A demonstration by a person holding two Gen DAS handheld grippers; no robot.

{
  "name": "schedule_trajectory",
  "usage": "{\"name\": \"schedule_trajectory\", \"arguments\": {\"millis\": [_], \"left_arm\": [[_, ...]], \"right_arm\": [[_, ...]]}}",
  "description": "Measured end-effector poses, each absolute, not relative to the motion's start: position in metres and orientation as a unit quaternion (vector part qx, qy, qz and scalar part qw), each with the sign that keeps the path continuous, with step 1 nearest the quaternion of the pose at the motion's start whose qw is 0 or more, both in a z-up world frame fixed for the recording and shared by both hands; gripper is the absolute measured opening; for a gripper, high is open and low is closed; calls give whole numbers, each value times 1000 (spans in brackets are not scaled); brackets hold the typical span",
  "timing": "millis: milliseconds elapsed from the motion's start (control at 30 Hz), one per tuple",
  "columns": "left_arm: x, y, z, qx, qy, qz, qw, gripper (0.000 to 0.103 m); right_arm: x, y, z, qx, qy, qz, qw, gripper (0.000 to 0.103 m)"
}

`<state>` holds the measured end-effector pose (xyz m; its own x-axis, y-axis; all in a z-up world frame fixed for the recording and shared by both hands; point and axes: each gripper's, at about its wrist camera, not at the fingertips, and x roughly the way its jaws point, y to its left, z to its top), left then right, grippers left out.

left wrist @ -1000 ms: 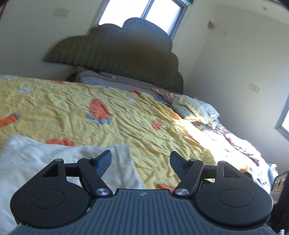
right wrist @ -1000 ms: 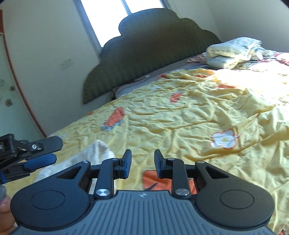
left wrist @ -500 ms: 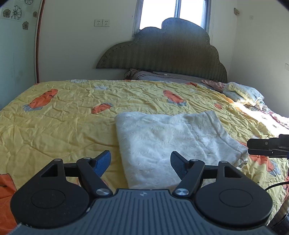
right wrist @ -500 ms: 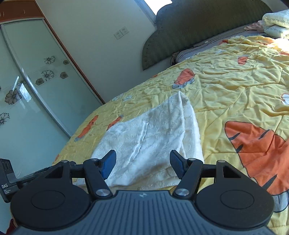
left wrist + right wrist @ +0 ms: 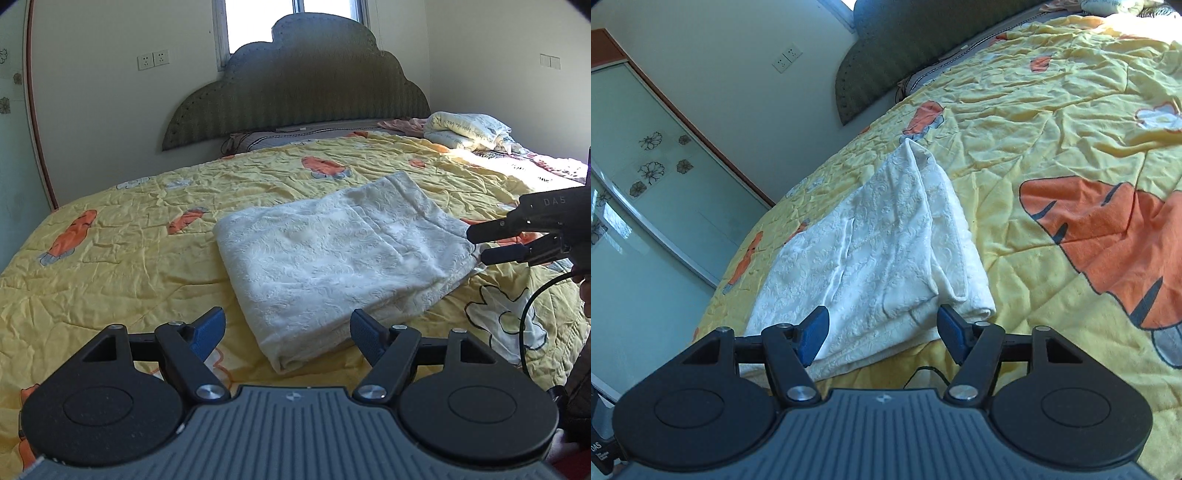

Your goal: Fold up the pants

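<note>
I've got the bed filling both views, yellow quilt with orange carrots, and the white pants lying on it as a flat, already doubled-over bundle, well short of the headboard. From my left wrist view the bundle runs slantwise, its long axis going from the near corner just ahead of my left gripper away up toward the far right, and that near corner sits between the two open pads, slightly beyond their tips, nothing pinched. My left jaws stand wide with only quilt and that corner of cloth in the gap. The right gripper comes at the opposite short end: in its own view the pants stretch straight away from the jaws, and the near hem lies in the gap between the pads without either pad pressing on it. Those right jaws have just been opening and now stand apart, holding nothing. In the left view I can see the right gripper at the bundle's far right edge, its blue pad touching or just off the cloth, I can't tell which. So each hand owns one short end; I reckon the coming move is a pinch at both ends, and the left corner looks the nearer catch.
</note>
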<state>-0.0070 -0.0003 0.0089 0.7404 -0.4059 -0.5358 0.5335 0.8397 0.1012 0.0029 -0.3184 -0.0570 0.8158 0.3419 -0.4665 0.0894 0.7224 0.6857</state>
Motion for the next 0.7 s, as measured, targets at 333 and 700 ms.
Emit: {"name": "schedule_trajectory", "arguments": {"millis": [333, 700], "left_arm": [[-12, -20, 6, 153, 267, -282, 909, 78], [-2, -29, 18, 111, 226, -287, 924, 85]], "right_arm": [[29, -318, -50, 309, 268, 48, 911, 10], [18, -309, -31, 215, 260, 16, 941, 9]]}}
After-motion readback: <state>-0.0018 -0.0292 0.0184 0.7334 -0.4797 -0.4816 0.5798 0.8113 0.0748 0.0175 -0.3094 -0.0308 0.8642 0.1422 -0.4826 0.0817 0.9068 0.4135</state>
